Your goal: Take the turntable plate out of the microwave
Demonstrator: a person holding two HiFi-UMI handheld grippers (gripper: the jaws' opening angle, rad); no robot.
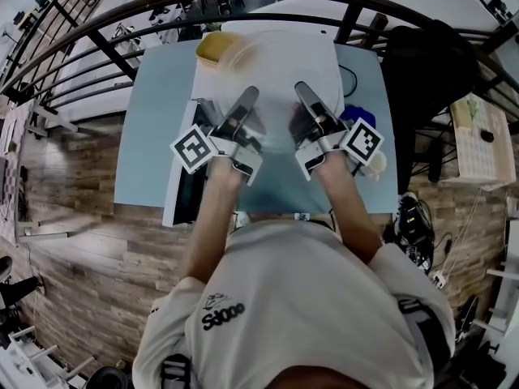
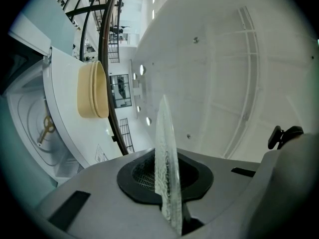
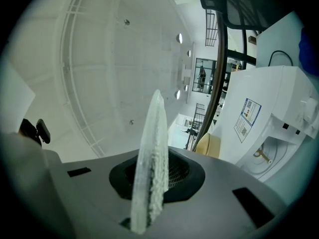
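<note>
Left gripper [image 1: 247, 97]: clenched on turntable plate [image 1: 280, 59] at its 7 o'clock rim.
Right gripper [image 1: 302, 92]: clenched on its 5 o'clock rim.
Position: turntable plate stood edge-on between both jaw pairs, over microwave [image 1: 207, 73].

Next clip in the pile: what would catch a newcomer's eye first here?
A clear glass turntable plate is held up in mid-frame of the head view, with the left gripper and the right gripper each shut on its near rim. Beneath it a white microwave stands on a pale blue table, a tan bowl on its top.
</note>
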